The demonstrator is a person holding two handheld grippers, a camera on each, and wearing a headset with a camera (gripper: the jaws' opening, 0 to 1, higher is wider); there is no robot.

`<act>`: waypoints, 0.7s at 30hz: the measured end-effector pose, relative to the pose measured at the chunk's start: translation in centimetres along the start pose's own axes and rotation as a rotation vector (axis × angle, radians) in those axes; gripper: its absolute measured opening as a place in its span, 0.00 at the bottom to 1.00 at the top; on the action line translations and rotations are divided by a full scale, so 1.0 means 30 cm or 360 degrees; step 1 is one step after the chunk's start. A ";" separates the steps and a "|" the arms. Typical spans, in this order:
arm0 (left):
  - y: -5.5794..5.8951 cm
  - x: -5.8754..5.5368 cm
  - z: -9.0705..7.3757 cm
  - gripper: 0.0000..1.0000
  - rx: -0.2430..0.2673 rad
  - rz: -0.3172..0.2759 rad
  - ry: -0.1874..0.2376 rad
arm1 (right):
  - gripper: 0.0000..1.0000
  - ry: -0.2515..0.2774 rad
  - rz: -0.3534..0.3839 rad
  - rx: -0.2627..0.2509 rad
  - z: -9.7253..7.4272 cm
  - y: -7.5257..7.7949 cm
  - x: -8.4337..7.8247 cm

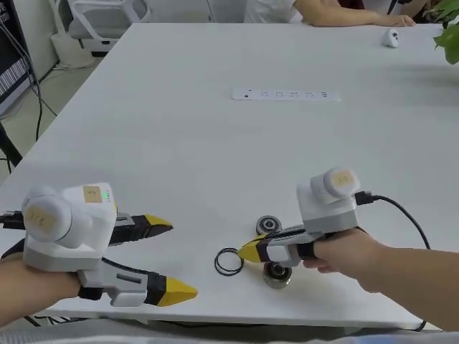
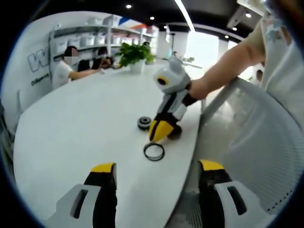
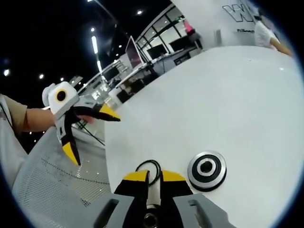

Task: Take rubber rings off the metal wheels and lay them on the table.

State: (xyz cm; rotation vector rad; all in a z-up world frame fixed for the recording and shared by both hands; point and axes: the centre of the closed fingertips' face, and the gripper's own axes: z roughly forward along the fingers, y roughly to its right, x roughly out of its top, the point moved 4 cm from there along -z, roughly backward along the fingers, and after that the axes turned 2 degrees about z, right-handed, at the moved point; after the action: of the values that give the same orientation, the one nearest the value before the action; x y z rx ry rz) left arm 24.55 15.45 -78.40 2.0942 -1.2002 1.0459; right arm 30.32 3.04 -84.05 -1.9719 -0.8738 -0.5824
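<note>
Right gripper (image 3: 155,180) jaws sit closest to our lens. They're drawn almost together with a thin slit between, and we can't tell if anything is caught in it. Black rubber ring (image 1: 228,261) lies loose and flat on the table (image 1: 215,143), just ahead of those yellow tips. Head view hints at two overlapping loops. One metal wheel (image 1: 277,275) sits under the right gripper's body, just behind the tips, by our right hand (image 1: 351,254). Then the second wheel (image 1: 268,225) lies flat just beyond that gripper, apart from the ring. Its outer band looks dark in the right gripper view. All of this is near the table's front edge. Off to the side, the left gripper (image 1: 168,258) hangs well apart from ring and wheels, jaws spread wide and pointing toward them, held in our left hand (image 1: 29,287). Farther out we see a white power strip (image 1: 285,94) mid-table and a plant (image 1: 450,36) at the far right corner.
</note>
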 end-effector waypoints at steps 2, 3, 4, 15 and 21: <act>0.000 -0.002 0.000 0.70 -0.0001 0.0000 -0.0003 | 0.07 0.0009 0.0000 -0.0001 -0.004 0.000 0.003; 0.000 -0.002 0.000 0.70 -0.0001 -0.0002 -0.0003 | 0.07 0.0015 0.0000 0.0003 -0.006 -0.001 0.006; -0.001 -0.001 0.000 0.70 0.0000 -0.0002 -0.0002 | 0.08 0.0020 -0.0003 0.0003 -0.008 -0.003 0.009; -0.013 0.022 -0.001 0.70 0.0010 0.0010 0.0019 | 0.13 0.0123 -0.0027 0.0042 -0.042 -0.041 0.063; -0.023 0.032 0.000 0.70 0.0017 0.0016 0.0026 | 0.16 0.0175 -0.0041 0.0049 -0.073 -0.047 0.084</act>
State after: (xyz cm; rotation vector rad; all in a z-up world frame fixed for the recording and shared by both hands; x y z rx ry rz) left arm 25.45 15.30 -77.65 2.0858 -1.2008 1.0741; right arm 30.73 2.57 -80.47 -1.8845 -0.8362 -0.6817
